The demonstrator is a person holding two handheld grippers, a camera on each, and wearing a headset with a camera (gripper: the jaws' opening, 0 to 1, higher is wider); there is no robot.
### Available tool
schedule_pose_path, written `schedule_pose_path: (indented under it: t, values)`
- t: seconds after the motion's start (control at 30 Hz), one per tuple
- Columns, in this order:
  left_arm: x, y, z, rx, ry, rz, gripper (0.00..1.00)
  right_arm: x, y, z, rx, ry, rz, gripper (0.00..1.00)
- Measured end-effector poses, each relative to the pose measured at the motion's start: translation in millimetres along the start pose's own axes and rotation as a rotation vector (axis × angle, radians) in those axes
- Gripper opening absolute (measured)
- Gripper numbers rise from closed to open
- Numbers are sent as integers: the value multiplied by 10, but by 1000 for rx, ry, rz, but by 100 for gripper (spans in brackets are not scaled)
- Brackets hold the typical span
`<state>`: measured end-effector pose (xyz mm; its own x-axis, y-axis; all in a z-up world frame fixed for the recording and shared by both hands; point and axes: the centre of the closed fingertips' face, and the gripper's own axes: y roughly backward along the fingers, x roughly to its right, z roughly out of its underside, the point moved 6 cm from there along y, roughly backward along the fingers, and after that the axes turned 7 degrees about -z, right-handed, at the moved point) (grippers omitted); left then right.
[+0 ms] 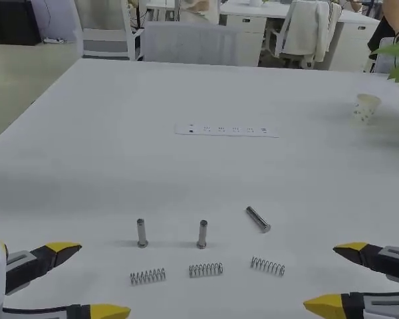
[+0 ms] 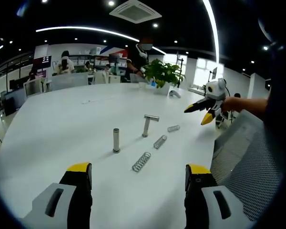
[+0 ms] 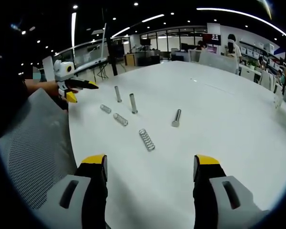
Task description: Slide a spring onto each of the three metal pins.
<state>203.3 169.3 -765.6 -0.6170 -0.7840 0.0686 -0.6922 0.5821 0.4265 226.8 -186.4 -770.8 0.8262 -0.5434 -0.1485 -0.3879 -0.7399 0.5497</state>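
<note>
The counter [image 1: 186,146] is smooth, matt and pale grey. The left pin [image 1: 141,233], middle pin [image 1: 202,234] and right pin [image 1: 258,219] are smooth grey metal with a soft sheen. The left spring [image 1: 148,276], middle spring [image 1: 206,269] and right spring [image 1: 267,266] are thin, bright metal wire. The fingers [image 2: 78,191] of the left gripper [image 2: 138,169] and of the right gripper [image 3: 150,161] look like matt black plastic with smooth yellow tips. The chair back [image 3: 33,143] is grey woven mesh. The cup [image 1: 366,106] looks like white paper.

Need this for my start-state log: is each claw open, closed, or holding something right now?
Left claw: open, holding nothing.
Right claw: open, holding nothing.
</note>
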Motion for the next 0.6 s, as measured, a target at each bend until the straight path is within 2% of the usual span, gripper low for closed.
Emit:
schedule_pose_path:
  t: [0.6]
  values:
    - [14,-4,-8,-2,-3,2,77,63,-16,-13,-8,0,5,73]
